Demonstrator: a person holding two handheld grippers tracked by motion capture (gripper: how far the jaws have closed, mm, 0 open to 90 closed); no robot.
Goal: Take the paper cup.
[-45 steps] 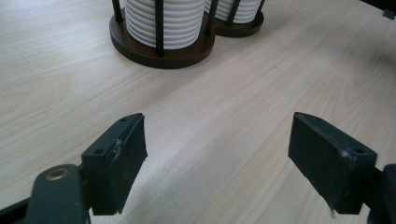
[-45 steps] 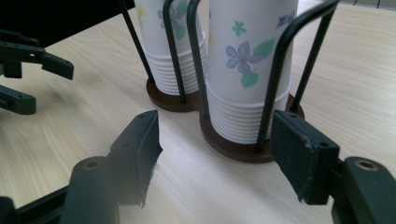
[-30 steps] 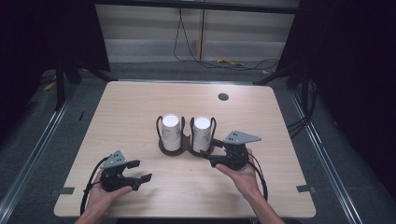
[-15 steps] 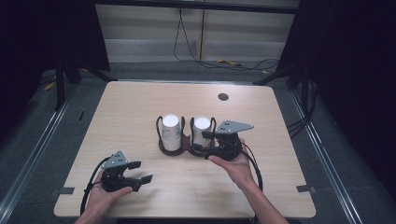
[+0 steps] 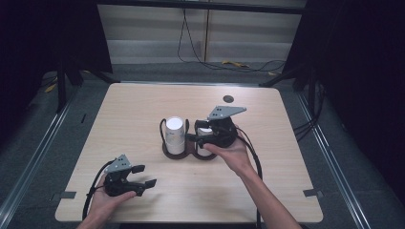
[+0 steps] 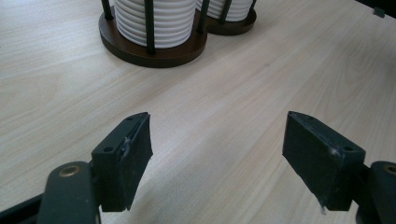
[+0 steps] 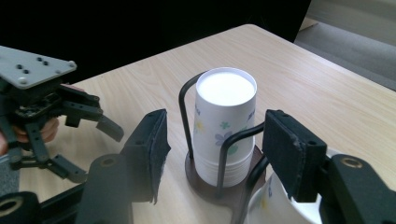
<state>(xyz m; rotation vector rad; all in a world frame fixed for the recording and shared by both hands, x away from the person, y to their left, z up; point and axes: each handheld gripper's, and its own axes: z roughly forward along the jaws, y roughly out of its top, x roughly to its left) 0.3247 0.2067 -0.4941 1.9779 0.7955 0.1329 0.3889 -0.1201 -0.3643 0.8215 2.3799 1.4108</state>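
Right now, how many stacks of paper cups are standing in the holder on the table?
2: the left stack stands free in its ring; the right stack is partly hidden by the right gripper.

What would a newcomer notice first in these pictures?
Two stacks of upside-down white paper cups in a dark wire holder at the middle of the wooden table. The right gripper sits at the right stack, jaws drawn in, with a cup rim just below one jaw in its own view, though whether it grips a cup is unclear. The left gripper rests near the front edge, jaws wide apart over bare wood.
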